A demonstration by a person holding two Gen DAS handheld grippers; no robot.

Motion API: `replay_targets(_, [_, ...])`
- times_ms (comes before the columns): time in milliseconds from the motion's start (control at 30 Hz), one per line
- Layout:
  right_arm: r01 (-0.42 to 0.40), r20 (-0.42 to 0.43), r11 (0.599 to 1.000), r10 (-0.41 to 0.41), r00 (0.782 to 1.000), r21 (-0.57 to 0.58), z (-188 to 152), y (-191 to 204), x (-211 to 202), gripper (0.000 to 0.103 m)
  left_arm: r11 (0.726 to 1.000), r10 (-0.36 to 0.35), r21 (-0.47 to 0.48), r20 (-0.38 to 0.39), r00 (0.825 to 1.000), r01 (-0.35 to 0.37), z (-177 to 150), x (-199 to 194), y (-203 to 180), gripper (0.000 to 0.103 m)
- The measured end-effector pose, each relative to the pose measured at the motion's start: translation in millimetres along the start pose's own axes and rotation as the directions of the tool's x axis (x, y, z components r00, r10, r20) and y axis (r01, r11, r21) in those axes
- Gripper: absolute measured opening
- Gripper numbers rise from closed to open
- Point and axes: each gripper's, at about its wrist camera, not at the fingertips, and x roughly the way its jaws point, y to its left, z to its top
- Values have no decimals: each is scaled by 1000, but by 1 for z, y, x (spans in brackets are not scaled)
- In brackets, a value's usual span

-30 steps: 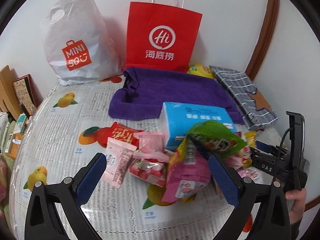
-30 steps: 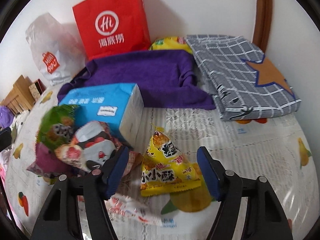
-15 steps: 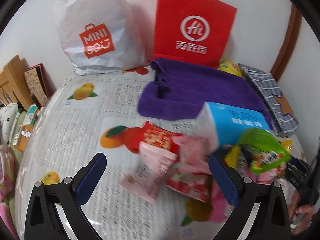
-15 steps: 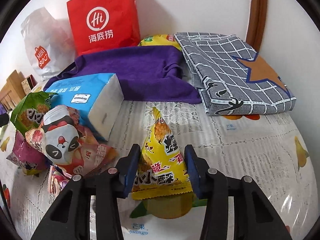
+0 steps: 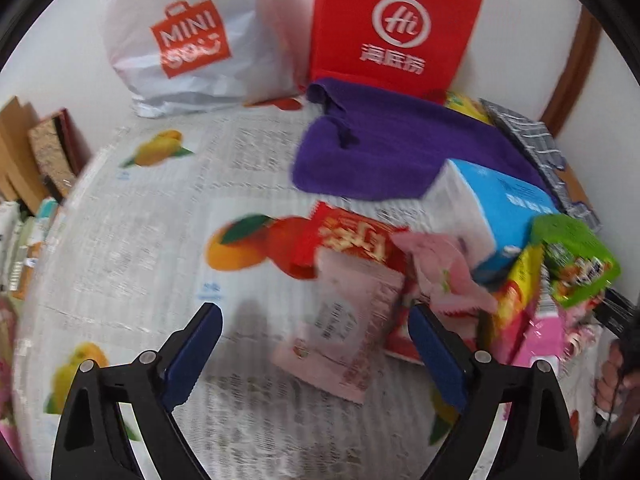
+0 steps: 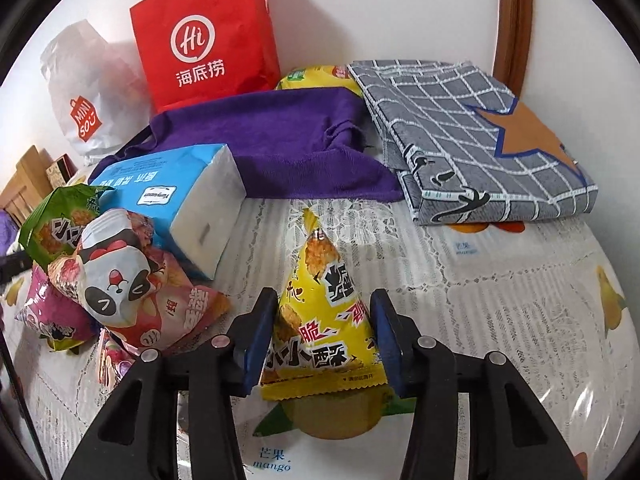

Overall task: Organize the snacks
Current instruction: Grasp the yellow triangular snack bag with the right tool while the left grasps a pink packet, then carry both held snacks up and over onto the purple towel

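My right gripper (image 6: 324,338) is shut on a yellow triangular snack bag (image 6: 320,316) that stands on the table. A pile of snacks lies to its left: a panda-print bag (image 6: 120,280), a green bag (image 6: 56,220) and a purple bag (image 6: 48,316). My left gripper (image 5: 316,344) is open and empty above the table, with a pale pink packet (image 5: 348,320) between its fingers. A red packet (image 5: 348,236), pink packets and the green bag (image 5: 576,264) lie to its right.
A blue tissue pack (image 6: 172,192), a purple towel (image 6: 280,140) and a folded grey checked cloth (image 6: 472,132) lie behind. A red paper bag (image 6: 204,36) and a white plastic bag (image 5: 184,36) stand by the wall. Wooden items (image 5: 24,152) stand at the left edge.
My right gripper has closed on the yellow bag and moved in closer. My left gripper has swung left and forward; the snack pile now sits at its right.
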Motion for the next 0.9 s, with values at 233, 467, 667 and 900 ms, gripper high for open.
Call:
replay_targets(233, [39,-30,999,-40,999,-30,1,7,5,52,998,21,54,-4,1000,-21,-3,14,-12,66])
replay_targets(467, [46,-30,998,-47,998,-36,1,10,5,52,996,30,88,11,999,-31,-2,11,-16,36])
replay_targets(667, [32,-21,999,-33,999,-18,1,4,4,50,999,9,36,-3,1000,-9,-3,-3,-7,32])
replay_targets(900, [66,-18,997,-66,998,36,-9,1,-12,49,1000,-14,-4,12,1000,14,-16,-33,-6,32])
